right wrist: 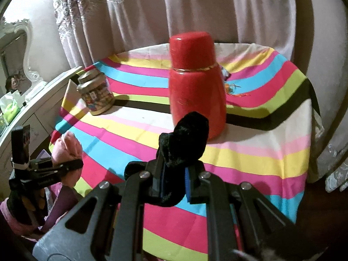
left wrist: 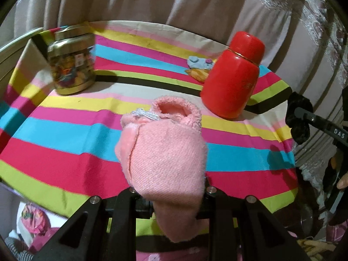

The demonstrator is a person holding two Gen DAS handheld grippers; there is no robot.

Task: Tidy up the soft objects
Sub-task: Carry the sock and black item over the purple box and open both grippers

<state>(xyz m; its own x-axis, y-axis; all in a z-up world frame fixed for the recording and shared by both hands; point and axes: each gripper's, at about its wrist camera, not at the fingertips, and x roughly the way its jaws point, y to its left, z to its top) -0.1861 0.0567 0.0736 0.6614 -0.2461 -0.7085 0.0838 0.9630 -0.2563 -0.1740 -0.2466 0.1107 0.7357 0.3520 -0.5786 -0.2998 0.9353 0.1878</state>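
Note:
A pink knitted sock (left wrist: 165, 152) fills the middle of the left wrist view, and my left gripper (left wrist: 169, 193) is shut on it; the cuff points away from me and the toe hangs below the jaws. My right gripper (right wrist: 174, 184) is shut on a black velvet scrunchie (right wrist: 184, 139) that sticks up from between the blue pads. Both hover over the near edge of the striped tablecloth (left wrist: 65, 130). From the right wrist, the left gripper (right wrist: 71, 165) shows at the far left with the pink sock (right wrist: 69, 148). The right gripper (left wrist: 304, 117) and its black scrunchie (left wrist: 298, 119) appear at the left wrist view's right edge.
A red flask (right wrist: 195, 87) stands mid-table just beyond the scrunchie. A gold-lidded glass jar (left wrist: 71, 63) stands at the back left. A small blue soft item (left wrist: 200, 62) lies behind the flask. Curtains (right wrist: 130, 21) hang behind; a white dresser (right wrist: 32, 108) is on the left.

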